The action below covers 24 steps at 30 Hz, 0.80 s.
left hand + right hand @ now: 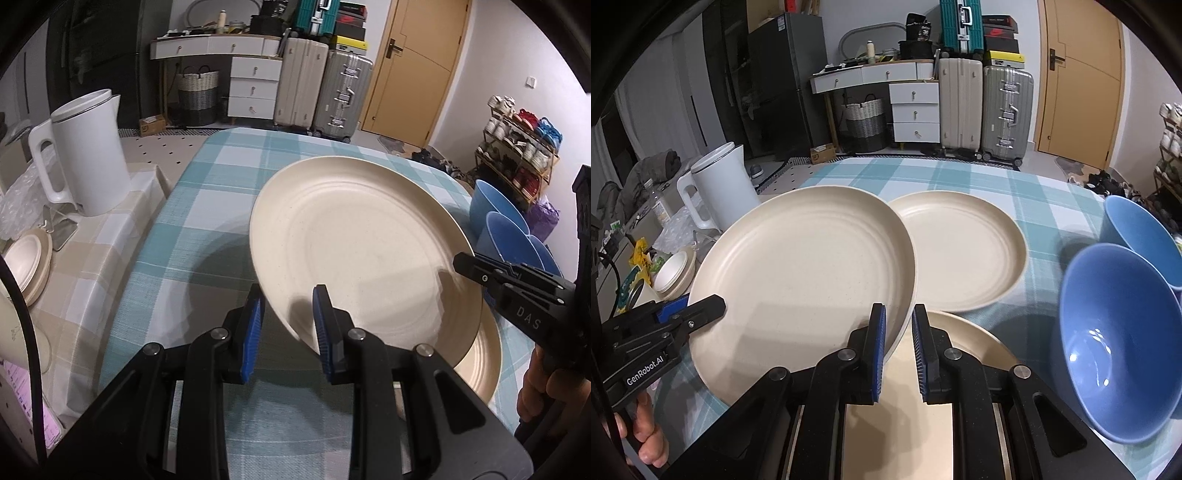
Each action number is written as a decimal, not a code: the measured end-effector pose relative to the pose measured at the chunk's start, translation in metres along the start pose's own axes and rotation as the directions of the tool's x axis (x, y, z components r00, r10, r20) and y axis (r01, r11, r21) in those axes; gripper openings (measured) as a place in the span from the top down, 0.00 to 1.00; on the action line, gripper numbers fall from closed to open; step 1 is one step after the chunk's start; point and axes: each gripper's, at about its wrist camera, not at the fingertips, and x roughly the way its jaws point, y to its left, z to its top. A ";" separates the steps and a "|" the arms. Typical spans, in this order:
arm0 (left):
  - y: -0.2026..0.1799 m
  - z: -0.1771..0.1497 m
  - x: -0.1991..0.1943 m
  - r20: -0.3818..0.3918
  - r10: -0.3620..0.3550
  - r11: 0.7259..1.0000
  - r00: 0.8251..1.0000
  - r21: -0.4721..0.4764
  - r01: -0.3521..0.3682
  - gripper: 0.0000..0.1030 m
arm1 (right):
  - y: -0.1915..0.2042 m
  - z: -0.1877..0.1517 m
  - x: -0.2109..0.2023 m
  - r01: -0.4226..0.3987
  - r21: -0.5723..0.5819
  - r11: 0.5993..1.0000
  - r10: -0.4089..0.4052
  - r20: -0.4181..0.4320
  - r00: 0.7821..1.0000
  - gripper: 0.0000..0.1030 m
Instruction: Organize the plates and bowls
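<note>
**Lifted plate held at both rims**

The lifted plate [801, 266] hangs tilted above the table [1027, 184], left gripper [288, 325] clamped on its left rim, right gripper [899, 343] clamped on its right rim. A second plate [960, 251] lies far-right, nearer the right gripper; a third plate [975, 343] sits directly beneath.

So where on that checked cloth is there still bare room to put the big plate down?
Bare cloth lies left of the lifted plate, toward the white kettle, and along the far table edge beyond the resting plate. The right side is crowded: two blue bowls stand there, and another plate lies beneath the grippers.
</note>
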 end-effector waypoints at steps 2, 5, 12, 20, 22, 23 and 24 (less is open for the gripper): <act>-0.003 0.001 0.000 -0.003 -0.003 1.000 1.000 0.012 0.003 0.78 | -0.005 -0.003 -0.005 0.005 0.012 1.000 -0.005 -0.001 1.000 0.85; -0.010 0.001 -0.001 -0.007 -0.010 1.000 1.000 0.026 0.010 0.78 | -0.009 -0.007 -0.011 0.013 0.020 1.000 -0.013 0.001 1.000 0.85; -0.022 0.001 -0.004 -0.016 -0.027 0.998 1.000 0.062 0.028 0.78 | -0.016 -0.016 -0.025 0.031 0.046 0.998 -0.031 0.011 0.999 0.85; -0.037 -0.003 -0.006 -0.026 -0.040 0.992 0.999 0.116 0.043 0.78 | -0.026 -0.028 -0.039 0.052 0.074 0.996 -0.054 0.018 0.998 0.85; -0.041 -0.004 -0.006 -0.031 -0.041 0.990 0.999 0.131 0.044 0.78 | -0.028 -0.030 -0.041 0.056 0.079 0.995 -0.058 0.016 0.998 0.85; -0.042 -0.005 -0.006 -0.033 -0.041 0.989 0.999 0.138 0.045 0.78 | -0.029 -0.032 -0.042 0.060 0.082 0.995 -0.061 0.013 0.998 0.85; -0.045 -0.006 -0.007 -0.035 -0.042 0.988 0.999 0.147 0.046 0.78 | -0.031 -0.033 -0.043 0.063 0.085 0.994 -0.064 0.011 0.998 0.85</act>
